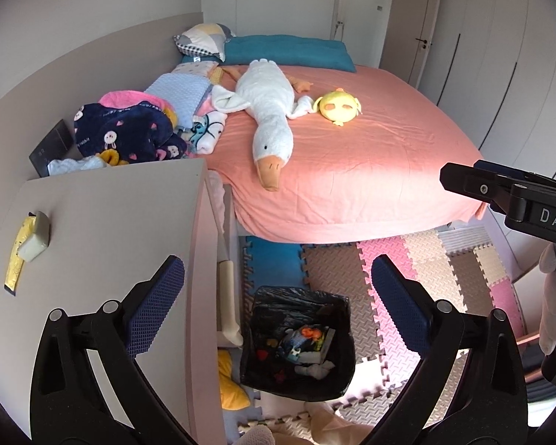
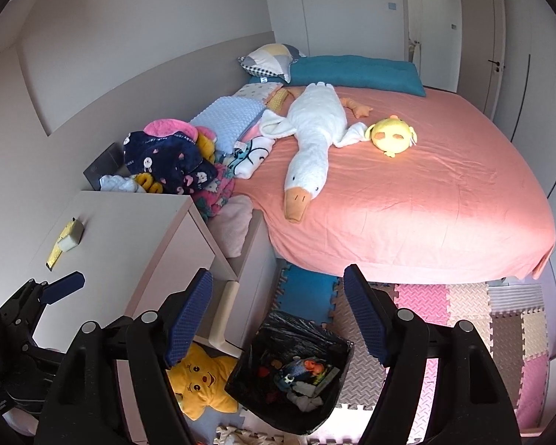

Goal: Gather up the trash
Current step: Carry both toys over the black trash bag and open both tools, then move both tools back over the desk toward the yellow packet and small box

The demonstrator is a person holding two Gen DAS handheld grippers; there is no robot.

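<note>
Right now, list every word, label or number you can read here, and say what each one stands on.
"DAS": white letters on the black body of the right gripper, cut off at the picture's edge.
White lettering on the navy bunny blanket: too small to read.
Colourful printed package in the trash bin: print blurred.

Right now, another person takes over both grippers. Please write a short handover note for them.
Left gripper: jaws open, nothing between them.
Right gripper: jaws open, empty.
Both point down at the black-lined bin on the foam mat by the bed.
Done: a colourful box and white crumpled paper lie in the bin.
Left: yellow wrapper and small beige block on the nightstand.
</note>
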